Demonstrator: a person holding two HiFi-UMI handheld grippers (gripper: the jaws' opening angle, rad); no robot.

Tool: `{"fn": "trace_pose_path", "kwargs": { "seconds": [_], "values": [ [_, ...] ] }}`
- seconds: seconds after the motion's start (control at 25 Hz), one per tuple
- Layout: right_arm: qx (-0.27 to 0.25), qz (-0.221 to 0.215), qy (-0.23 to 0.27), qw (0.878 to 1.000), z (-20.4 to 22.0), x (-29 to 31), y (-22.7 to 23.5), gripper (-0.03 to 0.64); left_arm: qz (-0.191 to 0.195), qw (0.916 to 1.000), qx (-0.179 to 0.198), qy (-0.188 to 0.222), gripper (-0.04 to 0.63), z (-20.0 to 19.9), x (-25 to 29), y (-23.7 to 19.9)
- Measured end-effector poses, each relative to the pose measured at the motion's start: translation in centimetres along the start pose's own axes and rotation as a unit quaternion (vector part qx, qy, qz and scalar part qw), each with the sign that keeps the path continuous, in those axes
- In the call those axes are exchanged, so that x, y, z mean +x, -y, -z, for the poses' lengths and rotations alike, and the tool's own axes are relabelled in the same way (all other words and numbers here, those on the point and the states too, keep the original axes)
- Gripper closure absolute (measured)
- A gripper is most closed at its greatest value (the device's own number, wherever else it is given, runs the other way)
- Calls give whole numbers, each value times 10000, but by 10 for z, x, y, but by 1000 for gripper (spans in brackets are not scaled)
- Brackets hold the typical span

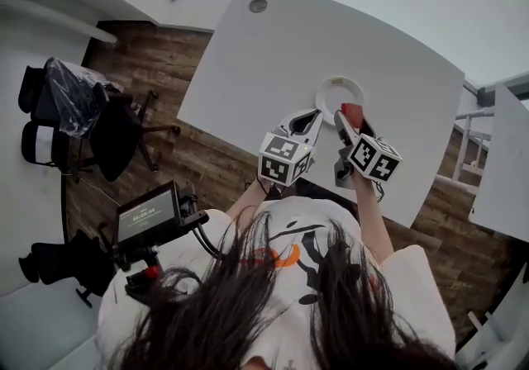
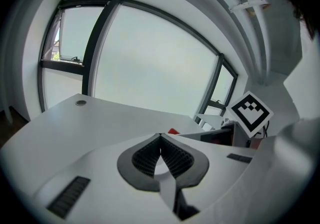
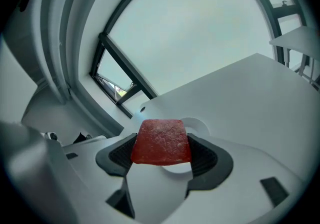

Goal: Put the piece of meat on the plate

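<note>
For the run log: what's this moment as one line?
right tongs: shut on meat | left tongs: shut, empty | plate: on table, bare | meat: not yet on plate

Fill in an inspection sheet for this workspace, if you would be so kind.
Surface: white tabletop with a round grey grommet near its far corner.
Job's things: white round plate on the table; red slab of meat held at the plate's near edge, not released.
Clutter: nothing seen.
Grippers: left gripper fingers together, empty; right gripper fingers clamped on the meat.
Cables: black cable by the small monitor.
Surroundings: black office chairs, wooden floor.
</note>
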State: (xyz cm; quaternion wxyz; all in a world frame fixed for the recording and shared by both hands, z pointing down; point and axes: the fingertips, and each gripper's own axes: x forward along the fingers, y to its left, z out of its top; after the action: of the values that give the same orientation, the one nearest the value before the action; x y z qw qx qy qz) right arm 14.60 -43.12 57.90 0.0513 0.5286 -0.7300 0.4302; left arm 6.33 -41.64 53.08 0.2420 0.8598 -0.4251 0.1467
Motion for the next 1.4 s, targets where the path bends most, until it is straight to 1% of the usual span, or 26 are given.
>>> {"fn": "trace_pose_path", "kwargs": {
  "seconds": [0.2,0.36,0.52,0.64,0.84,0.92,1.04,1.12,1.4],
  "values": [
    [-551,213,-331,9977,9,38,12,301,-112,9998,-57,-144,589,8,3,-9],
    [-1101,452,-652,9907,16,63,20,301,-189,9995,-131,-197,591,9,2,-18],
    [-1644,708,-968,9791,23,76,26,301,-295,9991,-200,-215,591,10,-1,-28],
    [-1856,754,-1136,9731,29,83,25,301,-361,9988,-244,-228,589,10,-3,-36],
    [-2243,855,-1267,9625,34,88,23,301,-409,9985,-277,-218,591,10,-8,-43],
    [-2484,900,-1342,9551,34,90,21,301,-413,9985,-291,-216,589,9,-9,-45],
    [-2905,961,-1451,9409,35,91,21,301,-408,9985,-285,-212,590,7,-8,-45],
    [-2984,956,-1471,9382,35,91,21,301,-410,9986,-255,-216,589,7,-9,-46],
    [-3005,945,-1454,9379,35,91,24,301,-483,9981,-295,-225,591,11,-13,-52]
  ]
}}
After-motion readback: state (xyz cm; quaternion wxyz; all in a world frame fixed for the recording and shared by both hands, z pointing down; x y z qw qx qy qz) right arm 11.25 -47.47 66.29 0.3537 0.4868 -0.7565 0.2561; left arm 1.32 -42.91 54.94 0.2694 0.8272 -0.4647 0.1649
